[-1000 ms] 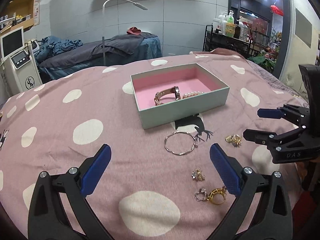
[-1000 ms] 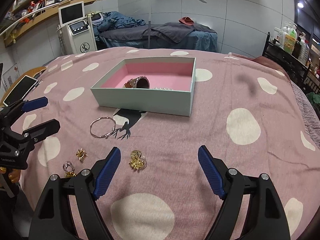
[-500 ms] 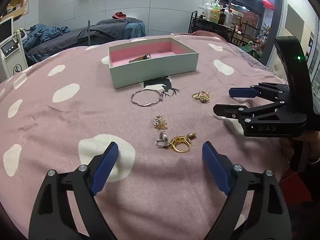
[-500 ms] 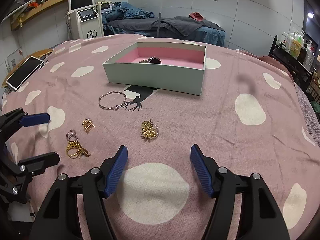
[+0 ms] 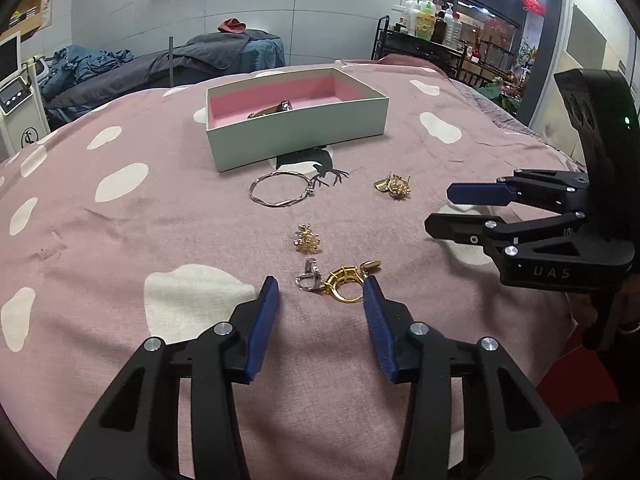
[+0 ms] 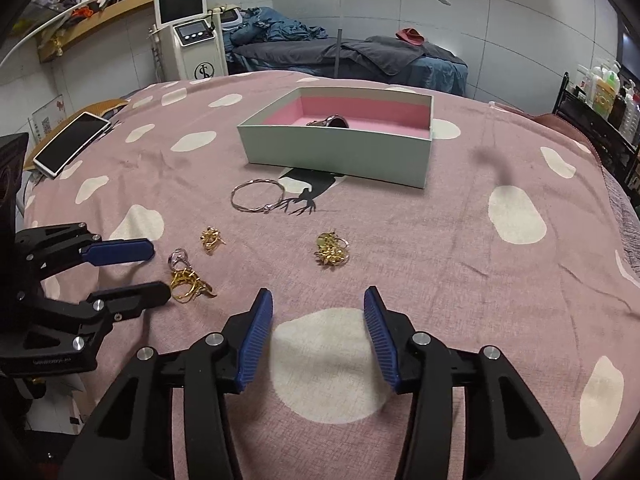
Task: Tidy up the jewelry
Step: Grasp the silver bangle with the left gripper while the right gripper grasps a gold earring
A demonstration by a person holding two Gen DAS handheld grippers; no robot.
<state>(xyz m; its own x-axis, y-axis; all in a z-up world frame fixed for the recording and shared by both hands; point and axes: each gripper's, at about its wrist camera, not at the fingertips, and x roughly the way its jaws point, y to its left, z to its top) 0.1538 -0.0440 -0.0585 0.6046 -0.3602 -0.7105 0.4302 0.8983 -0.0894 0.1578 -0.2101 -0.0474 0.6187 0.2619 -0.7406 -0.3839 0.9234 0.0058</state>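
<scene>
A mint box (image 5: pixel 296 142) with pink lining holds a bracelet (image 5: pixel 276 108); the box also shows in the right wrist view (image 6: pixel 340 152). On the pink spotted cloth lie a silver bangle (image 5: pixel 280 194), a gold brooch (image 5: pixel 394 187), a small gold piece (image 5: pixel 307 238), a silver ring (image 5: pixel 310 278) and a gold ring (image 5: pixel 346 282). My left gripper (image 5: pixel 320 294) is open, low, its tips on either side of the two rings. My right gripper (image 6: pixel 318 306) is open above the cloth, just short of the gold brooch (image 6: pixel 332 250).
A phone (image 6: pixel 70 146) lies at the cloth's left edge. A white machine (image 6: pixel 192 40), a bed with dark bedding (image 6: pixel 348 56) and a rack of bottles (image 5: pixel 432 36) stand beyond the table.
My left gripper has dropped and moved forward to the silver and gold rings, with its jaws narrower. My right gripper has narrowed its jaws and come closer to the gold brooch.
</scene>
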